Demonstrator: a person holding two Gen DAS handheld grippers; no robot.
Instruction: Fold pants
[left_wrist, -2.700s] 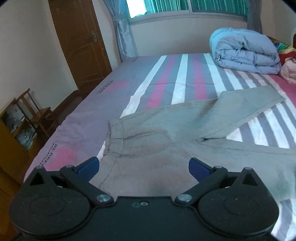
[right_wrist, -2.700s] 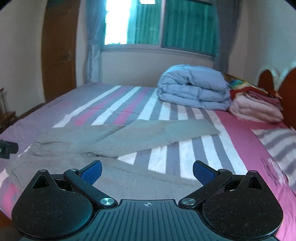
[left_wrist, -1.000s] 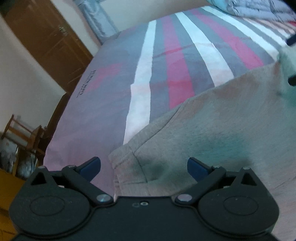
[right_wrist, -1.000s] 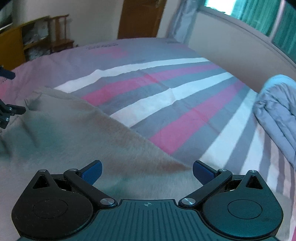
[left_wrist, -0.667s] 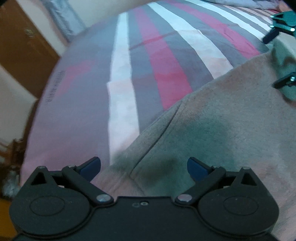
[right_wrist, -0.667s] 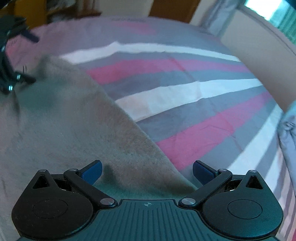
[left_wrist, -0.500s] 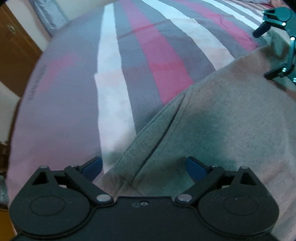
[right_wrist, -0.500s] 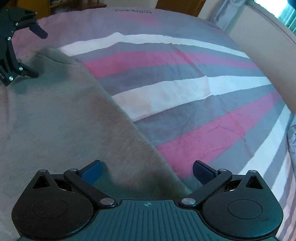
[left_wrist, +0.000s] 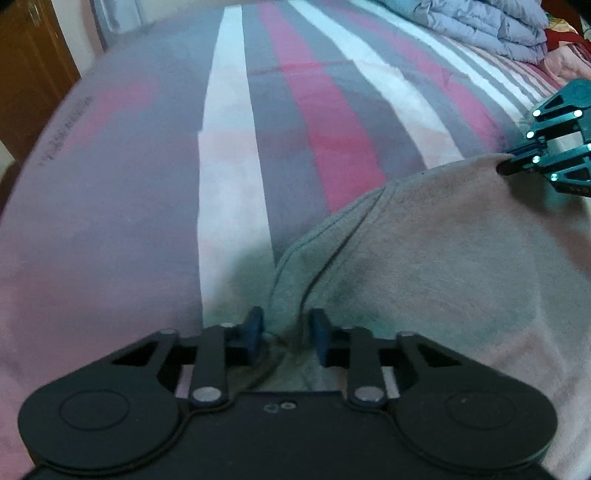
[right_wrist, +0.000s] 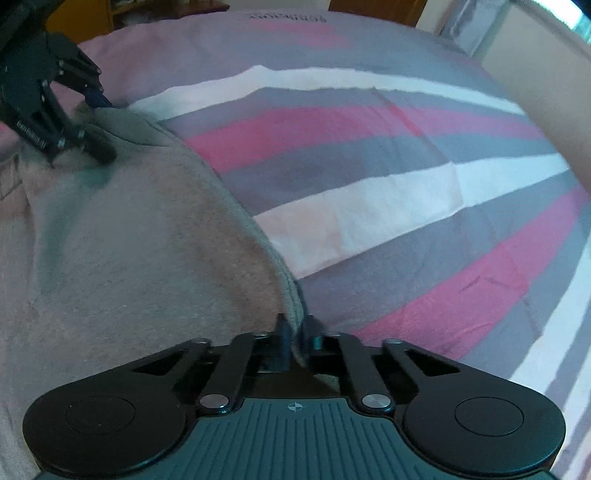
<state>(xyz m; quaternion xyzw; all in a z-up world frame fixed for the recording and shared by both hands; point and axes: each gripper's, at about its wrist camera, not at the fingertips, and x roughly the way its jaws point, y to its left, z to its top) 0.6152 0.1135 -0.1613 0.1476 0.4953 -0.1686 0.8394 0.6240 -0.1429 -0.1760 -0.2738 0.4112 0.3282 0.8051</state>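
My left gripper (left_wrist: 286, 334) has its fingers closed on the waistband corner of the grey pants (left_wrist: 443, 251), low in the frame. My right gripper (right_wrist: 297, 338) pinches the far edge. The pants lie on the striped bed (left_wrist: 229, 155). The cloth seems soft, light, so it will sag; edges are the best hold.

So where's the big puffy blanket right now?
The folded blanket sits at the far top right of the left wrist view, on the striped bed, well beyond the pants.
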